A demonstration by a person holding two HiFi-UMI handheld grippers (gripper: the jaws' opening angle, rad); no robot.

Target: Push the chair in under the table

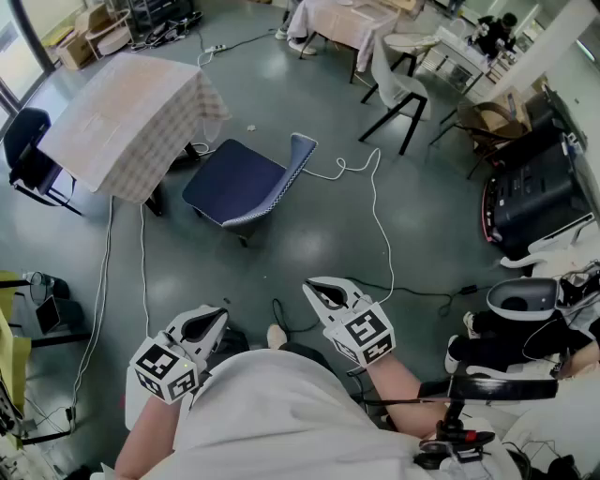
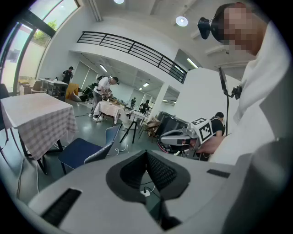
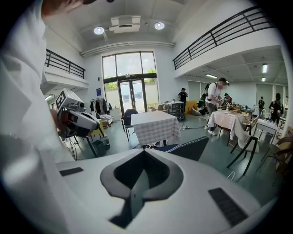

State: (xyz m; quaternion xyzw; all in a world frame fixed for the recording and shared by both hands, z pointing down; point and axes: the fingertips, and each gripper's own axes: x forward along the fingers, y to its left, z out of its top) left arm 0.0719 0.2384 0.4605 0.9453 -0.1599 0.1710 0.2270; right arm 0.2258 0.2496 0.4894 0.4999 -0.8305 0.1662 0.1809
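Facing chair (image 1: 239, 183): approach step, no contact yet. Chair sits well ahead of both fingers, pulled out just beside cloth-covered surface (image 1: 122, 112). Left gripper (image 1: 202, 326) fingers pressed together, empty; right gripper (image 1: 328, 296) likewise. Next move likely: set fingers against backrest, shove toward surface. No readable writing, only square markers.

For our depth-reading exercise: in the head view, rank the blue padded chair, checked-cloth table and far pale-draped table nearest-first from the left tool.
1. Blue padded chair, just ahead.
2. Checked-cloth table, ahead-left.
3. Pale-draped table, far ahead-right.
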